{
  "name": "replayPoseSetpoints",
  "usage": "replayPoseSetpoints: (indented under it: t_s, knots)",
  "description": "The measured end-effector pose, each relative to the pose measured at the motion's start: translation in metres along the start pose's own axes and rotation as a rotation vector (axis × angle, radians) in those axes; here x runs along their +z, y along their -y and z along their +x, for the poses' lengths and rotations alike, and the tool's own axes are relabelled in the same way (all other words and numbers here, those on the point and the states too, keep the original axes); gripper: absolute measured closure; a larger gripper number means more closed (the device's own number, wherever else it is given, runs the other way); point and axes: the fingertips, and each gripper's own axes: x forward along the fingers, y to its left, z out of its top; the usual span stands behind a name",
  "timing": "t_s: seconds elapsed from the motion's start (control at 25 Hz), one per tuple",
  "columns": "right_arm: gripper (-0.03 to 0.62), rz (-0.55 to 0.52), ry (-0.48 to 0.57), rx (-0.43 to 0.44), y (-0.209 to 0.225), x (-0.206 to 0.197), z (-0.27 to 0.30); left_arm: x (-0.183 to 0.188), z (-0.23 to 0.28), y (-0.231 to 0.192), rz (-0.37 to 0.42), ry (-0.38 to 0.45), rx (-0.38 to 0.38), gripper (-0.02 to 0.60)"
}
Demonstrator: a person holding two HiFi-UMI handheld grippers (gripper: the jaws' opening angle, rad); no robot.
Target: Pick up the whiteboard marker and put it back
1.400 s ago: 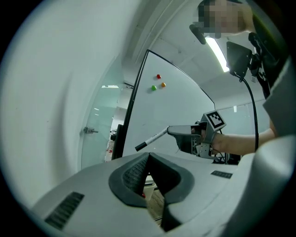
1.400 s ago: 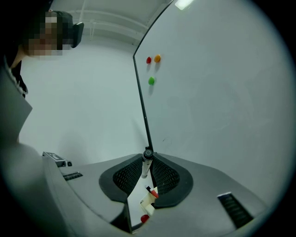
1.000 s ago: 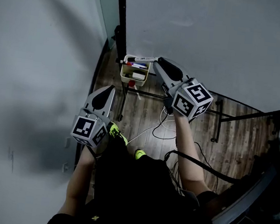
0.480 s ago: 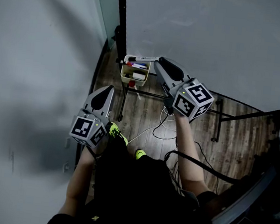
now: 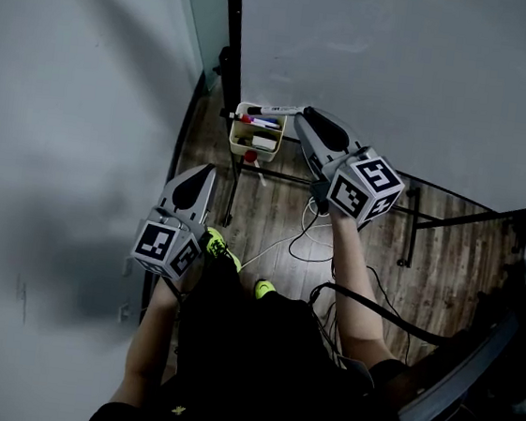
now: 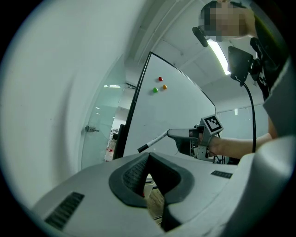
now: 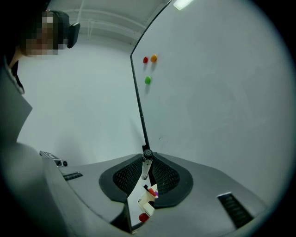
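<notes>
Right gripper view: jaws snug on whiteboard marker [image 7: 145, 166], seemingly.

A large whiteboard [image 5: 402, 70] fills the upper right of the head view, edged on its left by a black frame [image 5: 230, 50]. High on its face sit a red magnet [image 7: 145, 59] and an orange magnet [image 7: 153, 58] side by side, with a green magnet [image 7: 147, 80] below them. Underneath lies a wooden floor [image 5: 446, 263] crossed by loose white cables [image 5: 311, 248] and the stand's black legs [image 5: 451, 212]. A plain grey wall [image 5: 64, 135] stands at the left
</notes>
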Motion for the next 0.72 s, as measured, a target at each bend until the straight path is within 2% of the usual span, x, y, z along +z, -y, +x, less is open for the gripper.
replayPoseSetpoints:
  t_s: [0.72]
  knots:
    - [0.531, 0.021, -0.049, -0.049, 0.025, -0.024, 0.019, -0.011, -0.002, -0.025, -0.031, -0.027, 0.015, 0.549]
